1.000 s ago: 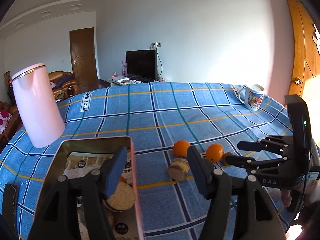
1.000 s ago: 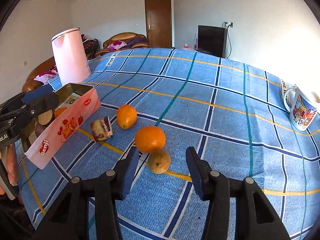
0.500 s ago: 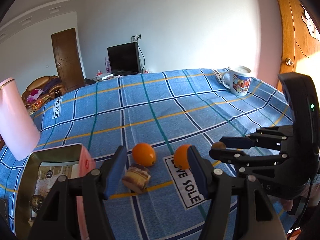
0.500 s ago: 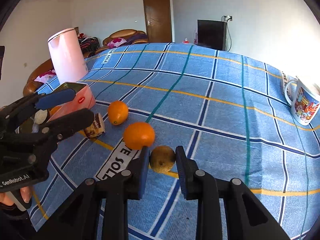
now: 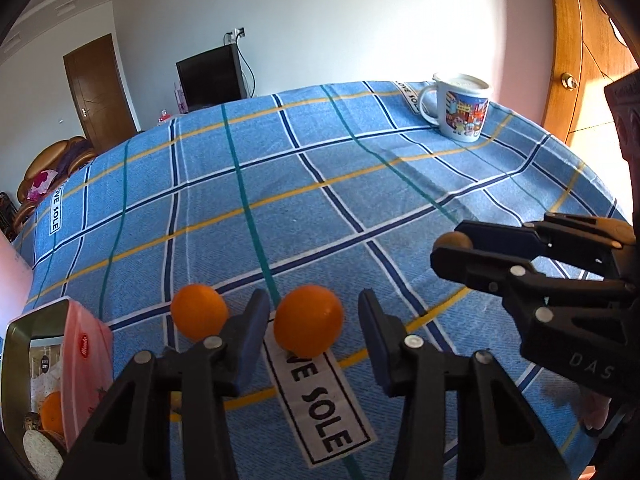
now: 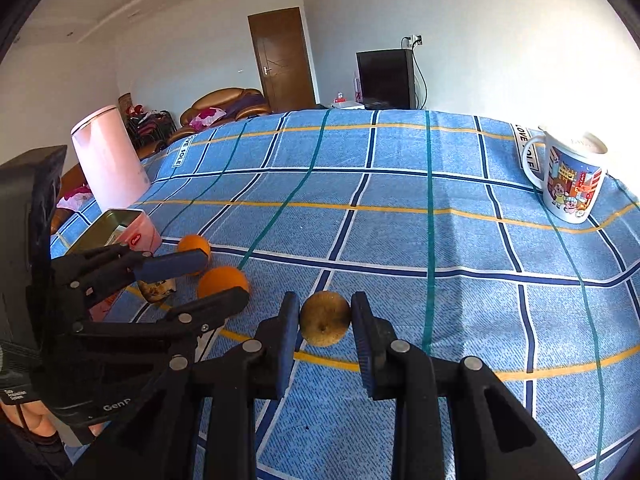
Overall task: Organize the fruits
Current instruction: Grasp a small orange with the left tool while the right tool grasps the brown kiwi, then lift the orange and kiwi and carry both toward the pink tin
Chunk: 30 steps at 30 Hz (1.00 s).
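A blue checked tablecloth (image 6: 400, 240) covers the table; the right gripper (image 6: 325, 320) pinches a brown fruit (image 6: 325, 318) between its pads; the left gripper (image 5: 310, 326) is closing around an orange (image 5: 308, 326), pads not yet pressing; a second orange (image 5: 199, 311) lies just beside the pink tin (image 5: 86, 356).

Beyond the jaws, white walls (image 6: 480, 20) close a sunlit room. A dark brown door (image 6: 282, 58) stands far ahead, a black television (image 6: 384, 78) to its right, a brown sofa (image 6: 224, 106) to its left. A lighter wooden door (image 5: 584, 48) glows at right.
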{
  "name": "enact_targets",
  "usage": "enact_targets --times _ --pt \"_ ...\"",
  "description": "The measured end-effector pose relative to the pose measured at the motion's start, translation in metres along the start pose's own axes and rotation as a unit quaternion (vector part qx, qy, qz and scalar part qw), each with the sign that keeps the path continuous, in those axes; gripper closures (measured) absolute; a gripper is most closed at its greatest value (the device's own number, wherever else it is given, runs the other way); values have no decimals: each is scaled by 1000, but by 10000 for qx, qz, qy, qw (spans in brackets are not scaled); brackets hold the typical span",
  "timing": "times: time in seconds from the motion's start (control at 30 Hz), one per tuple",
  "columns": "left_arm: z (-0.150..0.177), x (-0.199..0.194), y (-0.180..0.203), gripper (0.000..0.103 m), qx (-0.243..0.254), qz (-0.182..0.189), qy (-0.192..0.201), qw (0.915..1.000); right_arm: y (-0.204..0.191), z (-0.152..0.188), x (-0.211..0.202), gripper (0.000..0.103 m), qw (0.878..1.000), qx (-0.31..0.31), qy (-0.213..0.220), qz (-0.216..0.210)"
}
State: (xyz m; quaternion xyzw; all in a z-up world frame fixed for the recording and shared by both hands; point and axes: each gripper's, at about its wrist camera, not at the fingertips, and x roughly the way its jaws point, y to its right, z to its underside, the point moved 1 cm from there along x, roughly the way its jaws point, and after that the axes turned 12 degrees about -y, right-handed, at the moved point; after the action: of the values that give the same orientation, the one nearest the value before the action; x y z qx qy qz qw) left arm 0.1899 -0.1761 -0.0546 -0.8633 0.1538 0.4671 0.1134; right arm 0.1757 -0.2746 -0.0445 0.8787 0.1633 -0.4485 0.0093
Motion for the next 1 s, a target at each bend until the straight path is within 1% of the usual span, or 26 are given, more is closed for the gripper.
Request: enact_targets --times 0.07,0.13,0.17,0.2,0.33,0.5,1.0 --pt "-2 3 1 55 24 -10 -65 10000 0 0 0 75 10000 3 -4 -7" --pt "-3 9 2 56 29 -21 -214 9998 0 0 3 75 10000 -6 -80 -18" --pt "-3 10 1 61 -4 -9 -247 9997 0 -1 5 75 9999 -8 -135 -33" --pt "-3 10 0 64 -16 1 -241 9997 0 -1 7 75 9998 -11 -177 -55" --pt "-3 8 1 65 24 80 -209 9997 1 0 9 75 9996 -2 -234 -133" --pt "-2 1 -2 65 -34 169 -29 9998 1 1 1 75 10000 6 -41 -90" --pt "5 -22 -9 65 -219 205 595 9978 -6 5 -19 75 9986 -181 478 -135"
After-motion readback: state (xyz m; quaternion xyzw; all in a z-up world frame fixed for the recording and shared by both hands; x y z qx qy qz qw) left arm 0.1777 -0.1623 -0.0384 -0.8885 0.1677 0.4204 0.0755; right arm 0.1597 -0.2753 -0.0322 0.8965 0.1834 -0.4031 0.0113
